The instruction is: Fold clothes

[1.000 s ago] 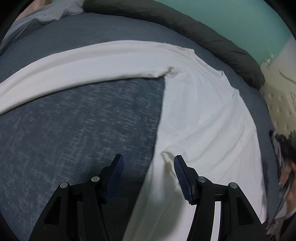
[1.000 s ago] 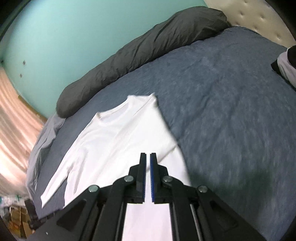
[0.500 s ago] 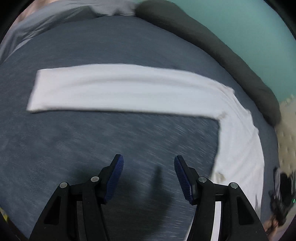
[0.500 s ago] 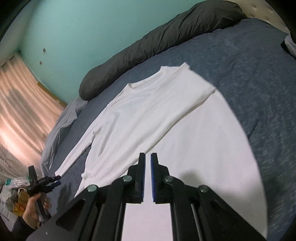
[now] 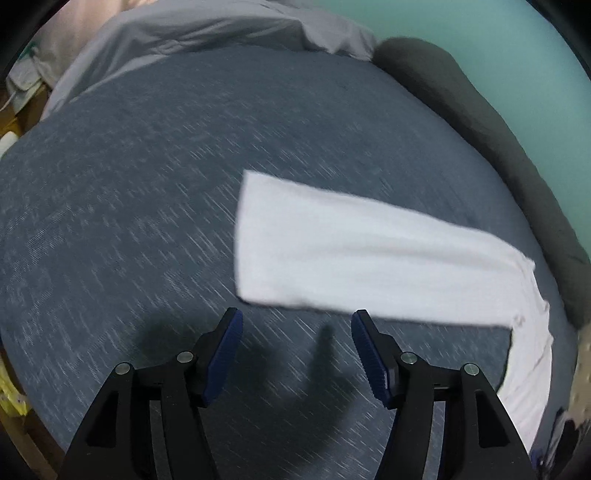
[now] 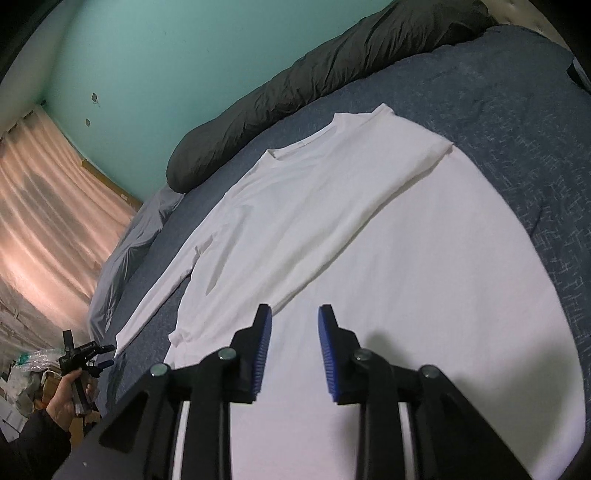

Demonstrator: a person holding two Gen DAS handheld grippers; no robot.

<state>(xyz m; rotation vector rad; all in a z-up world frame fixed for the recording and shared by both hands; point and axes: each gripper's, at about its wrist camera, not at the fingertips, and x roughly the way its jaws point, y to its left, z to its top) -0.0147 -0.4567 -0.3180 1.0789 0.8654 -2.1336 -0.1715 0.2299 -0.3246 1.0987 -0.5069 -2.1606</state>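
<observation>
A white long-sleeved shirt lies flat on the blue bedspread, collar toward the wall. A fold of its cloth runs diagonally down from the right shoulder. My right gripper hovers over the shirt's lower body; its jaws are opening with nothing between them. The left sleeve stretches out sideways and ends in a square cuff. My left gripper hangs just short of that cuff, over bare bedspread, its jaws opening and empty. In the right wrist view it shows small at the far left, held by a hand.
A dark grey rolled duvet lies along the teal wall. A light grey sheet is bunched at the bed's corner. A pink curtain and floor clutter stand beyond the bed's left edge. A dark garment lies at the right.
The left gripper has swept along the sleeve from the shirt's body out to the cuff. The right gripper's jaws, shut before, now stand apart, and it has dropped closer to the shirt.
</observation>
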